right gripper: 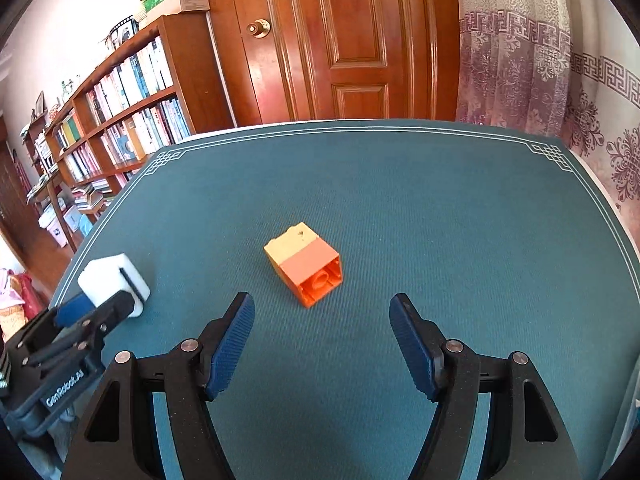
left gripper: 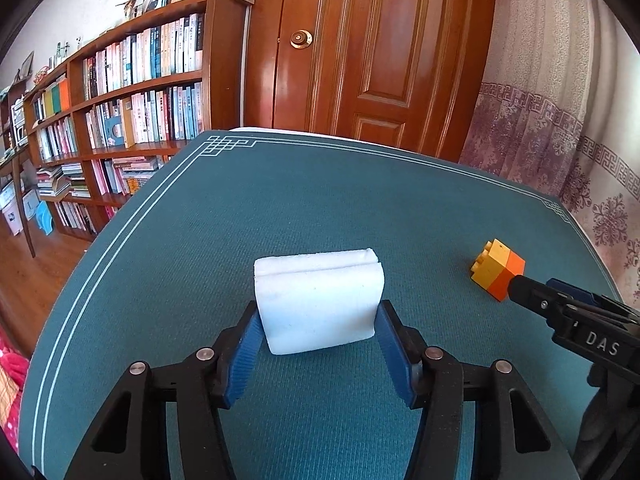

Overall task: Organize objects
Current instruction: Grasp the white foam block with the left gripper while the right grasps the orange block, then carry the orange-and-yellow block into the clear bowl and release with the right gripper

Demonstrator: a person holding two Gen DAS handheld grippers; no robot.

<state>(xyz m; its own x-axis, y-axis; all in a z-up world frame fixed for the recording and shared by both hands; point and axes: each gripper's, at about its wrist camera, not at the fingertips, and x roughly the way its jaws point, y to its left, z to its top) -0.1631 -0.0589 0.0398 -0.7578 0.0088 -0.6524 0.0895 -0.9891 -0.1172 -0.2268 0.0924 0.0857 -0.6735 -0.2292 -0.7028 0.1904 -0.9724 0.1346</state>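
Left wrist view: left gripper (left gripper: 318,320) has its blue pads pressed on both sides of the white sponge (left gripper: 318,298), which rests on the green mat (left gripper: 280,208). A slit along the sponge's top edge shows only here; the long axis runs side to side across the jaws. The right gripper (left gripper: 516,286) comes in from the right edge, its tip overlapping the brick (left gripper: 498,269), contact unclear.

Right wrist view settles it: right gripper (right gripper: 322,320) is open and empty, and the brick (right gripper: 304,270) lies just beyond the fingertips, apart from both. The brick lies on its side, mid-mat, its hollow orange end toward the camera, its yellow half away, its long axis slanting up-left. Studs show only in the left view. Left gripper (right gripper: 120,300) clamps the sponge (right gripper: 112,284) at the mat's (right gripper: 440,220) left edge.
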